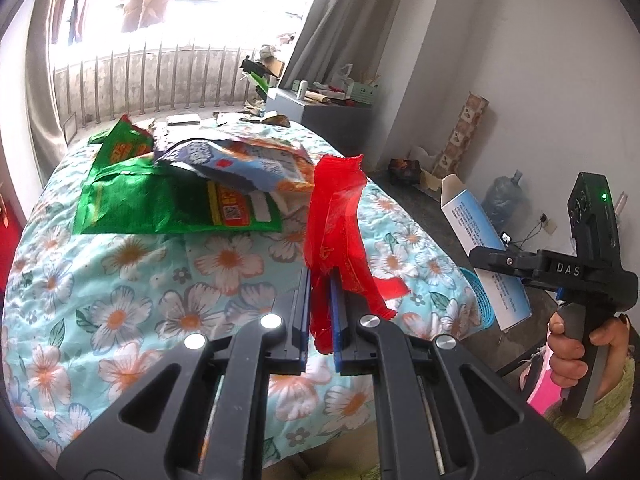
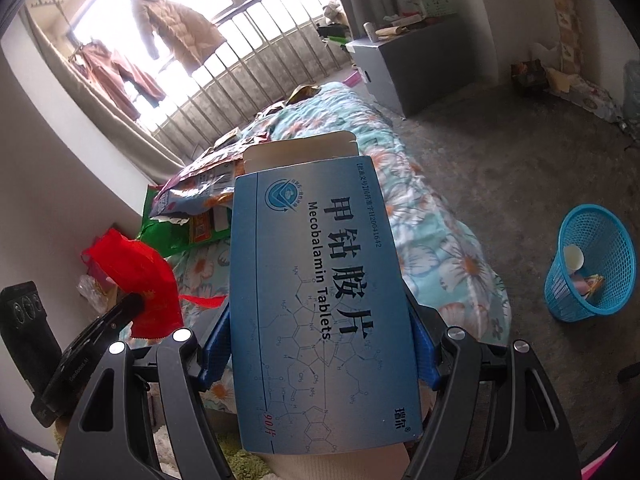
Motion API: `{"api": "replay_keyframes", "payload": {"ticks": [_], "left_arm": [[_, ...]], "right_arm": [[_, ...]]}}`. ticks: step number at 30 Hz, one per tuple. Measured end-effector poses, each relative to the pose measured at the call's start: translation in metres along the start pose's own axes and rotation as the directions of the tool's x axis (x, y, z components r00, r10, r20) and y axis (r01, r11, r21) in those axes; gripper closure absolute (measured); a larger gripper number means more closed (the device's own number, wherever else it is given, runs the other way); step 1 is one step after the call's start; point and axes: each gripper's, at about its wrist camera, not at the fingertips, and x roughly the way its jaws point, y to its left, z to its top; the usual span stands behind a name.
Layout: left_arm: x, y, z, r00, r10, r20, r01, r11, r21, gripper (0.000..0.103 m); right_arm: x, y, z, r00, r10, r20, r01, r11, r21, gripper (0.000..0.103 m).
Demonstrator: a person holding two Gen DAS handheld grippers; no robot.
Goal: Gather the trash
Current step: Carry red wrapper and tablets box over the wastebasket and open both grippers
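Note:
My left gripper (image 1: pixel 321 280) is shut on a crumpled red wrapper (image 1: pixel 336 216) held above the floral bedspread (image 1: pixel 132 280). The same red wrapper (image 2: pixel 144 280) shows at the left of the right wrist view, pinched by the left gripper (image 2: pixel 138 302). My right gripper (image 2: pixel 320 344) is shut on a blue medicine box (image 2: pixel 320 280) with its top flap open, its blue pads (image 2: pixel 216 352) pressing both sides. That blue medicine box (image 1: pixel 480 232) and the right gripper (image 1: pixel 492 258) also appear at the right of the left wrist view, held by a hand (image 1: pixel 568 352).
A green snack bag (image 1: pixel 160 200) and several other wrappers (image 1: pixel 240 160) lie piled on the bed. A blue mesh waste basket (image 2: pixel 592 268) with some trash stands on the concrete floor right of the bed. A grey cabinet (image 2: pixel 392 64) stands by the railing.

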Motion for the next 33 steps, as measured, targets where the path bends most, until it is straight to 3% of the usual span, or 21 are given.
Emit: {"api": "replay_keyframes", "payload": {"ticks": [15,22,26,33], "left_arm": [[0.039,-0.064,0.026,0.995,-0.085,-0.050,0.091,0.988,0.125,0.096],[0.073,-0.107,0.043,0.984,-0.143,-0.102,0.162,0.966,0.202,0.096],[0.105,-0.135,0.052,0.964,-0.195,-0.179,0.233,0.946,0.226,0.096],[0.181,-0.194,0.059,0.905,-0.256,-0.339,0.344,0.909,0.233,0.096]], "right_arm": [[-0.026,-0.068,0.000,0.995,0.043,0.087,-0.056,0.985,0.163,0.032],[-0.047,-0.128,-0.002,0.987,-0.010,0.160,-0.039,0.953,0.300,0.032],[-0.061,-0.178,-0.011,0.978,-0.106,0.180,0.023,0.911,0.412,0.032],[-0.071,-0.272,-0.042,0.959,-0.237,0.155,0.084,0.760,0.644,0.032]]}}
